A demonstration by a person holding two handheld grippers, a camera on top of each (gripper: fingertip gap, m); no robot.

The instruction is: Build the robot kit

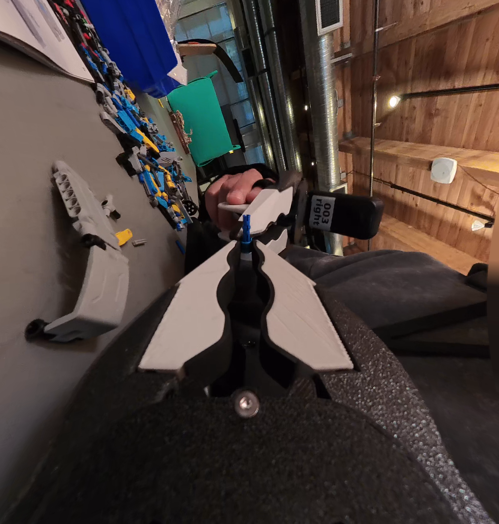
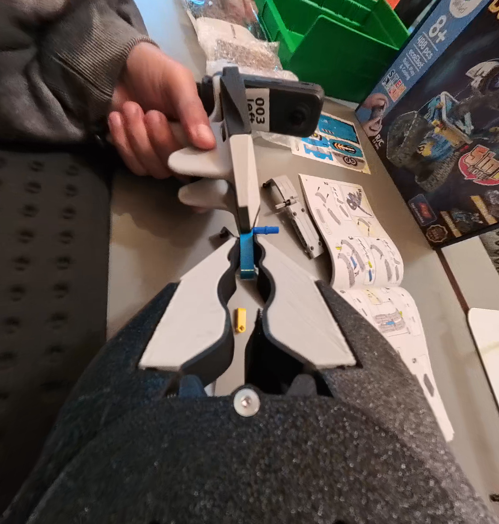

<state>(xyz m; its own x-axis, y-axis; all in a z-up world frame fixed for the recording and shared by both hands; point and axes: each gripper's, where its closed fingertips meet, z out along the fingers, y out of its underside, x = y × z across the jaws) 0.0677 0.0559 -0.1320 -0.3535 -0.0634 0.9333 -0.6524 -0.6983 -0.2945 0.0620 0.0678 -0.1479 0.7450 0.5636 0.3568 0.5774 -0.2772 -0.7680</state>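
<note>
Your left gripper [image 1: 246,246] pinches a blue pin [image 1: 246,231] at frame centre; your right gripper [image 2: 246,243] clamps a blue beam [image 2: 246,255], the pin [image 2: 266,230] jutting sideways from its top. A yellow piece [image 2: 239,319] lies on the table [image 2: 146,226] below, a booklet [image 2: 364,241] at right, a grey panel [image 1: 95,263] at left.

Open instruction booklet [image 2: 364,255] beside toy box [image 2: 455,127], green bins [image 2: 342,42] behind.

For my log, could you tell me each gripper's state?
Left gripper: shut on a blue pin.
Right gripper: shut on a blue beam.
</note>
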